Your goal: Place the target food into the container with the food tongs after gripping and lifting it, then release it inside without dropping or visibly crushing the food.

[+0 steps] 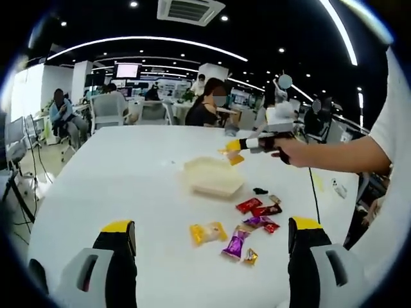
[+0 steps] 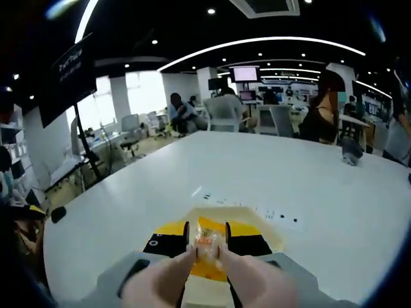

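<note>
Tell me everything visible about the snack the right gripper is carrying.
The orange snack is a small packet in glossy, crinkled wrapper, orange-yellow with a paler centre. In the right gripper view it stands roughly upright, pinched from both sides by the tips of the food tongs, which the right gripper squeezes. It hangs off the white table, above the pale container. It does not look crushed. In the left gripper view it shows as an orange patch over the container.

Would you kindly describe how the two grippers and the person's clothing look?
The left gripper has black jaws with yellow tips on grey-white bodies. The right gripper, also seen in the left gripper view, is black with yellow ends. The person's sleeve is white and short.
</note>
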